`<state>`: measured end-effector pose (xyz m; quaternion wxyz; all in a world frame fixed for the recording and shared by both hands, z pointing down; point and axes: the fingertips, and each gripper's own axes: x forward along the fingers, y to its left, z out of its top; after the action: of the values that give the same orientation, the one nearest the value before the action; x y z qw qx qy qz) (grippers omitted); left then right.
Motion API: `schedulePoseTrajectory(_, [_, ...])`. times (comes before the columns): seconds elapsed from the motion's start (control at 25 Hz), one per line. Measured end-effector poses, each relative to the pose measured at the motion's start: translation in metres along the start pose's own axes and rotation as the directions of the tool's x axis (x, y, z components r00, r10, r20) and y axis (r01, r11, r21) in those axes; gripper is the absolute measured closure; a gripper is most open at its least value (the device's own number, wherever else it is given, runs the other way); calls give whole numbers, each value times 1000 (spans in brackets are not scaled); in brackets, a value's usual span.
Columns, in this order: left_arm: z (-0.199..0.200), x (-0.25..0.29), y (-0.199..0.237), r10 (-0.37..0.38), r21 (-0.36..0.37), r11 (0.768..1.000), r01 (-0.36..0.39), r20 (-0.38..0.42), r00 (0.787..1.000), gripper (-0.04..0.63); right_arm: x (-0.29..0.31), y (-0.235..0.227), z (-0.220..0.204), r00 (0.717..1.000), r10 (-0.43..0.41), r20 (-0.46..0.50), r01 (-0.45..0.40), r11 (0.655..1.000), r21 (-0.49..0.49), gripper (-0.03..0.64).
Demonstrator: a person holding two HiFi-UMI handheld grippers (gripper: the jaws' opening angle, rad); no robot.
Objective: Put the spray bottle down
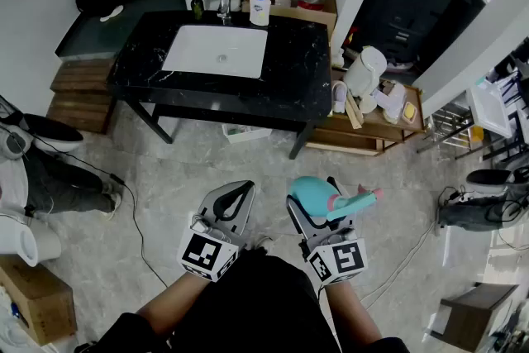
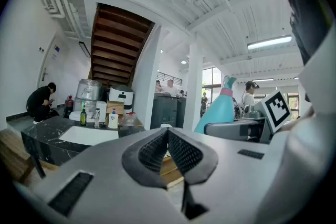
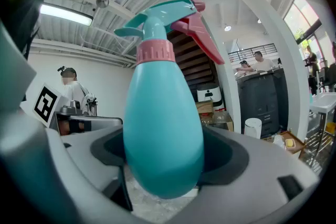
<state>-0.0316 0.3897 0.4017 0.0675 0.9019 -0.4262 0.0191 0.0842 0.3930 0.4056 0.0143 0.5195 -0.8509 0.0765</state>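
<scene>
A teal spray bottle [image 1: 316, 193] with a pink collar and trigger lies level in my right gripper [image 1: 315, 199], which is shut on its rounded body above the stone floor. In the right gripper view the spray bottle [image 3: 163, 113] fills the middle and both jaws of the right gripper [image 3: 163, 157] press its sides. My left gripper [image 1: 234, 201] hovers beside it to the left, shut with nothing in it. The left gripper [image 2: 168, 136] shows its jaws meeting at the tip, with the bottle [image 2: 219, 113] to its right.
Ahead stands a black marble table [image 1: 289, 70] with a white basin [image 1: 216, 51] and several bottles [image 1: 259, 10] at its back edge. A low wooden shelf [image 1: 376, 126] holds a kettle. A seated person's legs [image 1: 58, 182], a cardboard box [image 1: 33, 298] and floor cables [image 1: 132, 211] lie left.
</scene>
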Motion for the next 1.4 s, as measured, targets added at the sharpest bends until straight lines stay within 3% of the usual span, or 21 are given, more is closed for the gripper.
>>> schedulePoseTrajectory(0.48, [12,-3,-10,-2,2,1000,2,57,998,586,-6,5,8,998,49,25,-48,999,-15,196])
schedulePoseTrajectory(0.76, [15,-11,19,98,33,994,-101,77,992,586,-13,7,11,994,95,47,-94,995,-31,197])
schedulePoseTrajectory(0.92, [15,-14,26,125,96,987,-130,52,991,586,-12,11,11,992,119,47,-118,993,-18,196])
schedulePoseTrajectory(1.04, [11,-12,31,135,73,988,-138,47,990,586,-11,12,11,992,120,29,-120,993,-17,197])
schedulePoseTrajectory(1.4, [4,26,46,73,81,994,-77,43,996,586,18,-3,19,994,100,35,-100,995,-10,197])
